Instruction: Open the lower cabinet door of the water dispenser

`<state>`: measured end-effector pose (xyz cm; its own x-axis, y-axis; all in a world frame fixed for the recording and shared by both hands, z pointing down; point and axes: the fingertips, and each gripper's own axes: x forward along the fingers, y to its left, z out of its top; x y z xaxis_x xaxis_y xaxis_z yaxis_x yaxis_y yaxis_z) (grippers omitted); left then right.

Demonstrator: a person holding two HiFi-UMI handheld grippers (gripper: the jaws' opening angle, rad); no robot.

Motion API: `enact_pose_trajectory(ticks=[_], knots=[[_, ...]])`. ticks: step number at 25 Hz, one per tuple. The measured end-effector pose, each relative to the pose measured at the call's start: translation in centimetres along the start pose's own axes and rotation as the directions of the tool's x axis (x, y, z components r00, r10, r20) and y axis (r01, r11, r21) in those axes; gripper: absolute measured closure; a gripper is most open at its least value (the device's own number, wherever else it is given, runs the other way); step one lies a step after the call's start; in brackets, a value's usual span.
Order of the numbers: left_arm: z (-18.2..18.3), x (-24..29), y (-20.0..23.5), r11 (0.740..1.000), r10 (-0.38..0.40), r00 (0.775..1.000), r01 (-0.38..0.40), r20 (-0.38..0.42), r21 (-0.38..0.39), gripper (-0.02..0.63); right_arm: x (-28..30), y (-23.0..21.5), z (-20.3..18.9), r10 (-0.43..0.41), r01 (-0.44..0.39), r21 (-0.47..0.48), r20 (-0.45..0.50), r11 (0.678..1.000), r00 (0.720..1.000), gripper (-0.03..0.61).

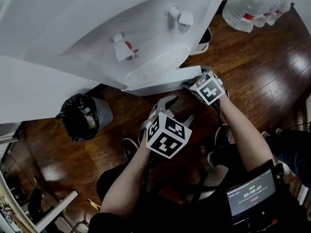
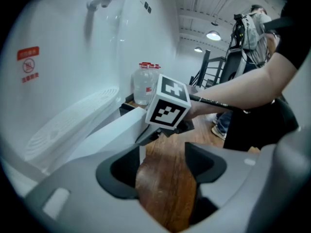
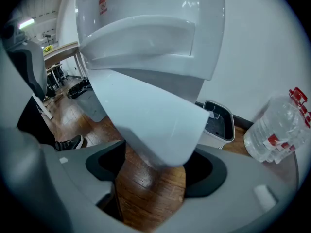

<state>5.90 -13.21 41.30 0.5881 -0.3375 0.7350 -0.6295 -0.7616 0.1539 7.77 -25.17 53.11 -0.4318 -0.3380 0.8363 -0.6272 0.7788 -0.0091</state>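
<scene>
The white water dispenser (image 1: pixel 97 23) fills the top left of the head view, with its lower cabinet door (image 1: pixel 160 79) swung out from the body. My right gripper (image 1: pixel 192 83) is at the door's free corner. In the right gripper view that corner (image 3: pixel 150 120) lies between the wide-set jaws of the right gripper (image 3: pixel 158 166), and I see no pad pressing on it. My left gripper (image 1: pixel 177 110) hangs open just in front of the door, with only wooden floor between its fingers (image 2: pixel 121 171). The left gripper view shows the door (image 2: pixel 107 135) and the right gripper (image 2: pixel 150 136) at its end.
A bin with a black bag (image 1: pixel 80 115) stands left of the dispenser. A pack of water bottles (image 1: pixel 252 4) and a small white container (image 3: pixel 218 123) sit to its right. Two taps and a drip tray (image 1: pixel 155 64) overhang the door. A timer screen (image 1: pixel 250 193) hangs at my waist.
</scene>
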Motion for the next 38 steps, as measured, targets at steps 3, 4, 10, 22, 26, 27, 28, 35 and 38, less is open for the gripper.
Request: enact_pose_trajectory(ticks=[3,4,10,22,26,27,28,35,38], knots=[[-0.4,-0.9,-0.1,1.000,0.025,1.000,-0.025,0.008,-0.003,0.304,-1.6,1.1,-0.8,-0.008,0.008,-0.011,-0.032,1.000,0.999,0.246],[-0.5,-1.2,-0.2,0.999,0.034,0.999,-0.034,0.012,-0.006,0.304,-2.0,1.5,-1.1,-0.004,0.003,-0.020,-0.034,1.000,0.999,0.256],[-2.2,-2.8,-2.2,0.998,0.059,0.998,-0.059,0.020,-0.018,0.304,-3.5,3.5,-3.8,-0.020,0.019,-0.019,-0.040,1.000,0.999,0.297],[-7.7,-6.9,-7.0,0.994,0.110,0.994,-0.110,-0.001,-0.001,0.305,-6.3,10.9,-6.5,-0.028,0.026,-0.070,-0.029,0.997,0.999,0.377],[-9.9,-8.2,-7.9,0.992,0.122,0.993,-0.122,-0.002,-0.026,0.305,-6.7,13.6,-6.7,-0.024,0.022,-0.088,-0.023,0.996,0.999,0.383],[-10.4,-8.6,-8.2,0.992,0.122,0.992,-0.122,0.003,-0.034,0.305,-6.7,14.3,-6.7,-0.022,0.020,-0.092,-0.021,0.996,1.000,0.384],[-10.8,-9.1,-8.4,0.991,0.124,0.992,-0.124,0.007,-0.042,0.305,-6.8,15.0,-6.8,-0.019,0.017,-0.093,-0.018,0.995,1.000,0.385],[-13.5,-12.9,-6.2,0.973,0.210,0.977,-0.205,0.036,-0.103,0.313,-6.6,21.3,-6.9,0.044,-0.044,-0.147,-0.003,0.988,0.999,0.383],[-14.3,-14.2,-5.2,0.966,0.230,0.972,-0.223,0.039,-0.128,0.314,-6.2,23.8,-6.4,0.080,-0.078,-0.172,0.006,0.982,0.997,0.379]])
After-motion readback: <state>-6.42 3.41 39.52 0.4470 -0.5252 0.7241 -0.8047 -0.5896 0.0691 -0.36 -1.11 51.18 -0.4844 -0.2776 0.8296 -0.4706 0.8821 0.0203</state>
